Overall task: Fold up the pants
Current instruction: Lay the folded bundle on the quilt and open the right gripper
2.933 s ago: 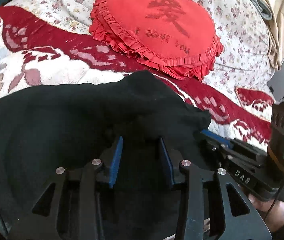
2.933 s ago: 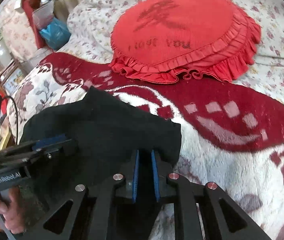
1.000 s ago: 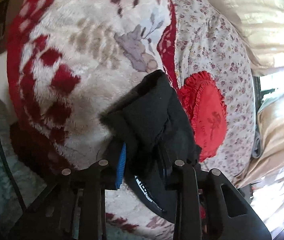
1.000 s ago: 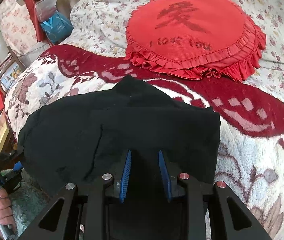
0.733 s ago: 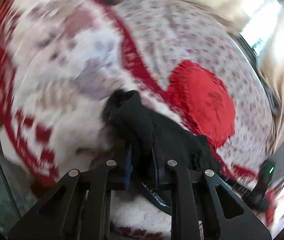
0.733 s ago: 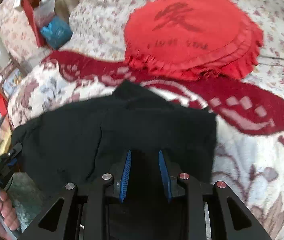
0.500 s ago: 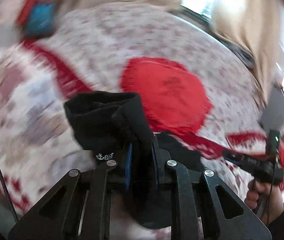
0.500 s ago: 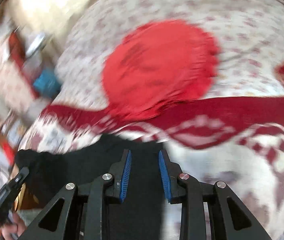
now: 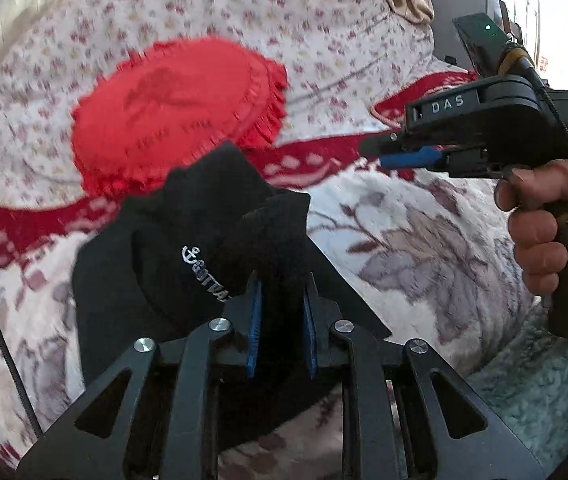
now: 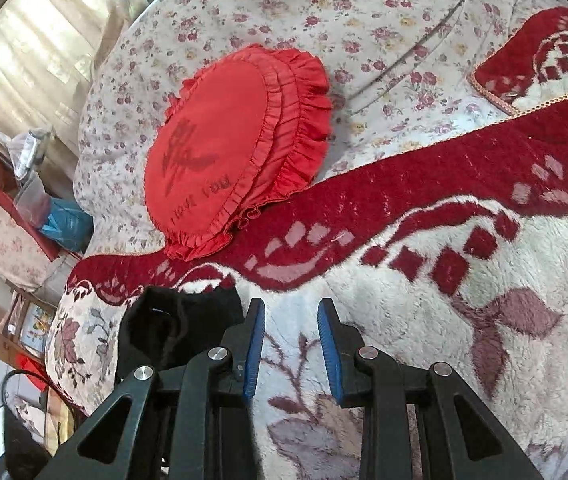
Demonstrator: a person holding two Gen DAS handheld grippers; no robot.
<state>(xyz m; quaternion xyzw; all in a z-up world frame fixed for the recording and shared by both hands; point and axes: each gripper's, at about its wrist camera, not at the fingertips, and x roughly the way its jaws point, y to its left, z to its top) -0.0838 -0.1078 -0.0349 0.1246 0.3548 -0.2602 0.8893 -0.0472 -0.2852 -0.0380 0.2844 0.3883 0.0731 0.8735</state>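
Observation:
The black pants [image 9: 203, 240] hang in a bunch, a white anchor logo facing up, and my left gripper [image 9: 281, 320] is shut on a fold of them above the flowered blanket [image 9: 424, 248]. In the right wrist view the same pants [image 10: 175, 328] show only as a dark lump at the lower left. My right gripper [image 10: 292, 340] is open over bare blanket [image 10: 424, 320], with nothing between its blue pads. The left wrist view shows that right gripper [image 9: 380, 152] at the upper right, in a person's hand [image 9: 536, 232], apart from the pants.
A red frilled cushion [image 10: 223, 160] lies on the floral sheet [image 10: 364, 20] beyond the blanket's red border. The bed's edge and a teal floor covering [image 9: 536, 380] are at the lower right of the left view. Furniture and bags [image 10: 43, 208] stand at the left of the bed.
My left gripper has rolled and swung across the bed, carrying the bunched pants up off the blanket. My right gripper has slid off the pants to bare blanket, its jaws unchanged.

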